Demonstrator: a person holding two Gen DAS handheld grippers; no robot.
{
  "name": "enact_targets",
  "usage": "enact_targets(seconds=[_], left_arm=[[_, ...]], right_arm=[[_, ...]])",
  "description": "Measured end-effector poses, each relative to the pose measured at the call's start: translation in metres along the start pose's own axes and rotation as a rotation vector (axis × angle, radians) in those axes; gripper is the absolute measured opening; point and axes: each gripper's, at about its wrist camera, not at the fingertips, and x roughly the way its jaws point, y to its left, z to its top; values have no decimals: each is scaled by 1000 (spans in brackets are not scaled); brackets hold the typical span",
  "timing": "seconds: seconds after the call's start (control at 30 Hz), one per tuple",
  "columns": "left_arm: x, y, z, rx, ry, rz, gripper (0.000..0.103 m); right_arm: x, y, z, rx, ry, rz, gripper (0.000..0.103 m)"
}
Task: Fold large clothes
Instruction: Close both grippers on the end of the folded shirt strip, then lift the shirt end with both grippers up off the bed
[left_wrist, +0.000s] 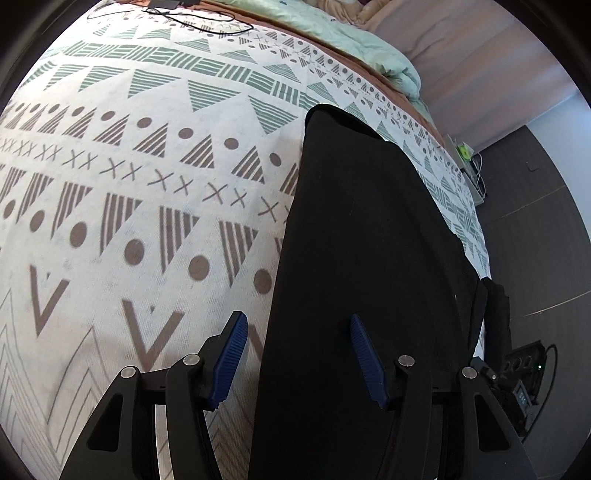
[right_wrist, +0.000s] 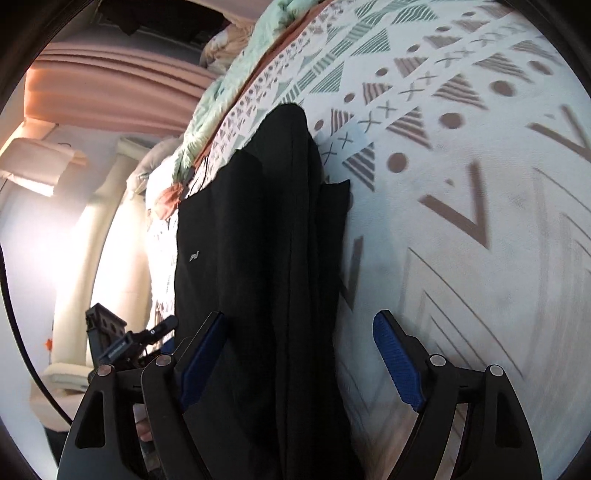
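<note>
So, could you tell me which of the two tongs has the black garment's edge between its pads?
Both do, but the left tongs straddle the black garment at its left edge and the right tongs at its right edge.

— What lies beneath me?
— A bed under a white bedspread (left_wrist: 147, 192) printed with green and brown triangles, dots and crosses. A mint-green quilt (left_wrist: 351, 37) is bunched along its far side, and a black cable (left_wrist: 199, 20) lies loose near there.

— And around the bed?
— Pinkish curtains (left_wrist: 480, 74) hang over a dark plank floor (left_wrist: 546, 240). In my right view, strong light (right_wrist: 48, 236) floods in at the left, washing out cream-coloured furnishings (right_wrist: 92, 236).
</note>
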Motion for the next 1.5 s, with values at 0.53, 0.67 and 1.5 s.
enact_targets(seconds=[0.53,0.67,1.5], left_arm=[[40,-9,45,-13,25,-68,60],[40,-13,45,-40,15,-50,56],[-89,-69,-20,69,-132,-124,26]], right_arm=[[47,7,50,-32,58,69,76],[51,5,49,-28,73,75,40],[-61,106,-23,-246,-85,73,17]])
